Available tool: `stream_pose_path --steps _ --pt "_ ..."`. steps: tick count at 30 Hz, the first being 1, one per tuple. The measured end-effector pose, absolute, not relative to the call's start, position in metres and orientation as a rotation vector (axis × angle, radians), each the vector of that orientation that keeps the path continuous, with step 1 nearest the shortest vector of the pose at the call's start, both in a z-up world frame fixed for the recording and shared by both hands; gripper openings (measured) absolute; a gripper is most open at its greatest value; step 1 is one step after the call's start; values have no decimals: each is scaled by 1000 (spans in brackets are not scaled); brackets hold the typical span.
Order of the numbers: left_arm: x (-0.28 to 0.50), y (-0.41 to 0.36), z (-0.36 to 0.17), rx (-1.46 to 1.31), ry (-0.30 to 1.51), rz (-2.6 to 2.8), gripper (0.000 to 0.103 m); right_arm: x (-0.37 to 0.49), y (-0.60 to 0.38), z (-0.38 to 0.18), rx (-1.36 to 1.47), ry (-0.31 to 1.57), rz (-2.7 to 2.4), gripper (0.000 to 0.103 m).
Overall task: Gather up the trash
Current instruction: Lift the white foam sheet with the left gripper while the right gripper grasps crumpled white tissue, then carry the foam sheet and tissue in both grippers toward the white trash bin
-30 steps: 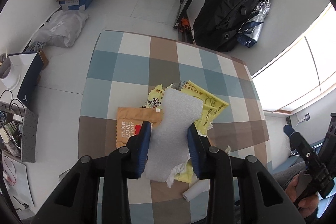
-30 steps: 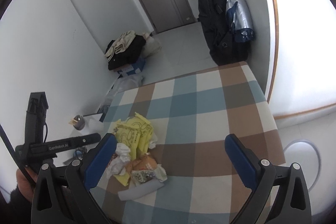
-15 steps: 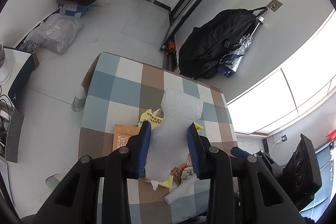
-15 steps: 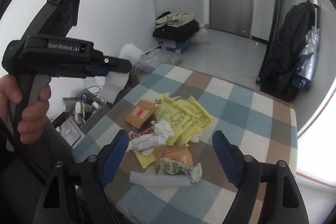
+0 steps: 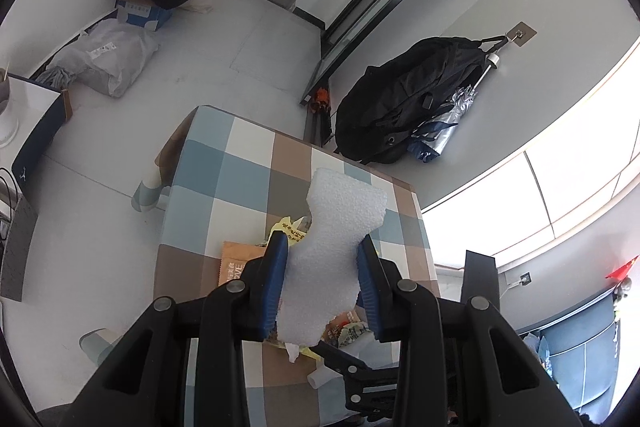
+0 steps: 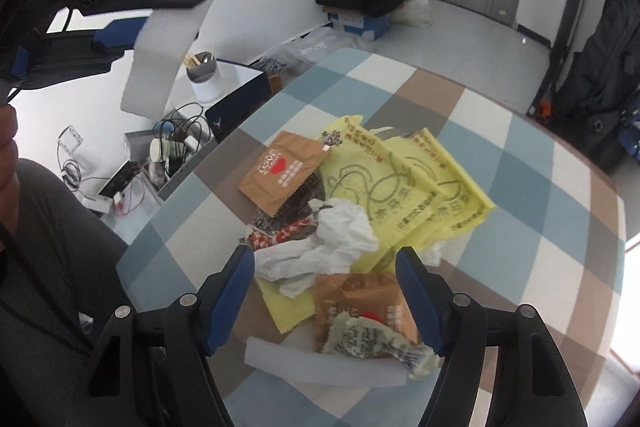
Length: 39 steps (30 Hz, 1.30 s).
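The crumpled white tissue lies on the checked tablecloth straight ahead of the right gripper, between its closing jaws, untouched. The left gripper, farther off, clamps a white foam sheet aloft.

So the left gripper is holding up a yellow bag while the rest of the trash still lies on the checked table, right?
Not a yellow bag: the left gripper is clamped on a white foam sheet, as the left wrist view shows. The yellow bags lie on the checked table with the other trash.
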State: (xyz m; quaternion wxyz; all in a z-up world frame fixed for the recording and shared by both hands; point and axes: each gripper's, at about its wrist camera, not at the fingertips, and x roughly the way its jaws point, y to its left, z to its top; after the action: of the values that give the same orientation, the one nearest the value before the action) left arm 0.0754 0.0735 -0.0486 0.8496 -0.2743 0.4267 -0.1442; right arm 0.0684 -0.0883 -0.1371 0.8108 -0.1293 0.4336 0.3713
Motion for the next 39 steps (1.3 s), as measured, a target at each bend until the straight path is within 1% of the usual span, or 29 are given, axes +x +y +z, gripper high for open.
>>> stream_pose_path --steps 1,4,6,7,8,9,10,12,18,32,39 --pt "75 74 -49 -585 899 -304 30 69 -86 -139 -270 933 791 71" --pt "76 76 -49 -600 901 -306 30 71 -80 -144 -265 955 786 61" --pt "76 77 -50 -604 902 -306 30 71 -77 -146 -272 966 784 45" --pt "76 77 -50 -605 903 -306 30 71 -76 -147 -277 972 778 40" --pt "76 78 -50 -607 903 -305 30 70 -75 -148 -283 976 769 32" --pt "76 79 -50 -610 903 -305 30 71 -75 -149 -285 979 762 28" --pt "76 79 -50 -612 903 -305 30 72 -76 -149 -279 979 759 27" --pt "75 80 -50 -612 903 -305 30 73 -81 -147 -250 985 754 18" --pt "75 80 -51 -611 909 -301 30 71 -100 -134 -177 963 731 15" --pt "72 67 -53 -554 916 -290 30 54 -153 -82 -11 841 696 14" --pt "67 54 -54 -527 923 -280 30 66 -180 -84 115 859 660 14"
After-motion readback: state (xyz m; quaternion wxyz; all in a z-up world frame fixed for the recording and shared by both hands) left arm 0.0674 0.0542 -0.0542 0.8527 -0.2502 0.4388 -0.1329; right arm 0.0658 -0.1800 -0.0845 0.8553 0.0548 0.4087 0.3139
